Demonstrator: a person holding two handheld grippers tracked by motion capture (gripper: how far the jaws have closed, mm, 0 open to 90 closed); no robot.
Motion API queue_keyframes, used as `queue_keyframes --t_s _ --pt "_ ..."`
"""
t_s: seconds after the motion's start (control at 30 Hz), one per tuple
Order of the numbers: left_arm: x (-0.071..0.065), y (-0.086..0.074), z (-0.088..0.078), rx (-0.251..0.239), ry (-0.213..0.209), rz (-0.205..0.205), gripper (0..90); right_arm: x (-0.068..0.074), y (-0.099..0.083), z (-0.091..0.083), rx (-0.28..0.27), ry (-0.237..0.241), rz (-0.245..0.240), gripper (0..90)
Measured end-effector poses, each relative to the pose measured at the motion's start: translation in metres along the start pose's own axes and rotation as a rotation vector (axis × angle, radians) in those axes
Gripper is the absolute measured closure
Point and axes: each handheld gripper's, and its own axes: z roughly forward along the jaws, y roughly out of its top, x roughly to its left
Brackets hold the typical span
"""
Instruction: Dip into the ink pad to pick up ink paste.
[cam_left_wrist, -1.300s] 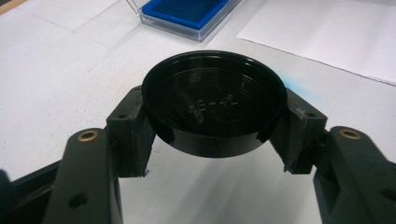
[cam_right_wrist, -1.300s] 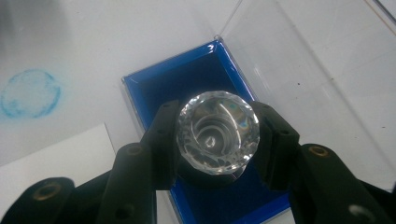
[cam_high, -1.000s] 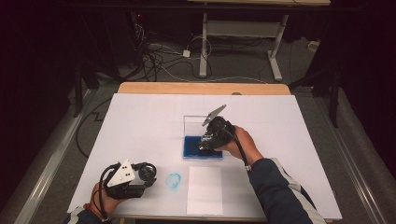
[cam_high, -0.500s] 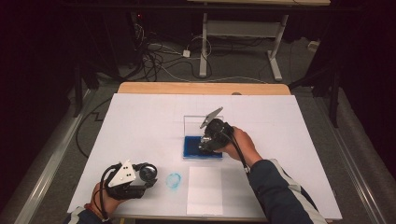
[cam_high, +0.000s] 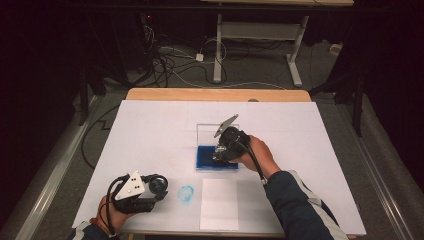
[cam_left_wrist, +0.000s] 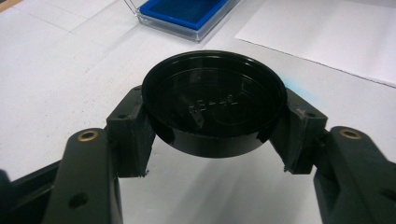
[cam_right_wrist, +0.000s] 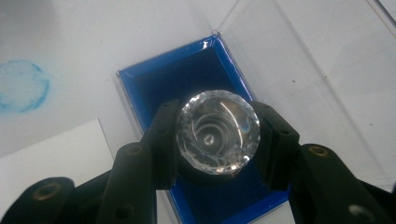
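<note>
— Over the blue-lined case (cam_right_wrist: 154, 86), what is that clear thing?

— A faceted clear knob (cam_right_wrist: 218, 132), round, its facets toward the camera. The right gripper (cam_right_wrist: 218, 140) is clenched on it, one black jaw on each side. It hangs above the case's blue pad; whether it touches the pad I cannot tell.

— And the case itself?

— It lies near the middle of the white table (cam_high: 150, 130), its clear lid (cam_high: 207, 135) standing up at the far side.

— The other hand?

— The left gripper (cam_left_wrist: 214, 135) grips a round black cap (cam_left_wrist: 214, 109) by its rim, hollow side toward the camera, at the near left corner of the table, well apart from the case.

— Anything between them?

— A smudged blue ring (cam_high: 186, 194) on the table, just beside a white sheet of paper (cam_high: 219, 204) at the near edge.
</note>
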Motion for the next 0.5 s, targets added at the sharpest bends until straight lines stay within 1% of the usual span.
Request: queue_keyframes --t_s 0.1,0.2,0.3,0.4,0.43,0.5 --pt "0.000 0.000 0.000 -0.002 0.000 0.000 36.6 -0.001 -0.001 0.000 -0.002 0.004 0.008 56.7" --pt "0.000 0.000 0.000 -0.002 -0.001 0.000 36.6 0.000 0.000 -0.002 0.010 -0.001 -0.004 56.7" --pt "0.000 0.000 0.000 -0.004 -0.002 0.000 36.6 -0.002 0.001 -0.003 0.008 0.003 -0.011 56.7" --pt "0.001 0.000 0.000 -0.002 -0.004 -0.003 36.6 -0.002 0.004 -0.011 -0.026 0.002 -0.004 56.7" --pt "0.000 0.001 0.001 -0.002 -0.003 -0.003 36.6 -0.002 0.006 -0.016 -0.033 -0.008 -0.005 56.7" --pt "0.001 0.001 0.001 -0.004 -0.005 -0.003 36.6 -0.001 0.011 -0.025 -0.055 -0.008 -0.015 56.7"
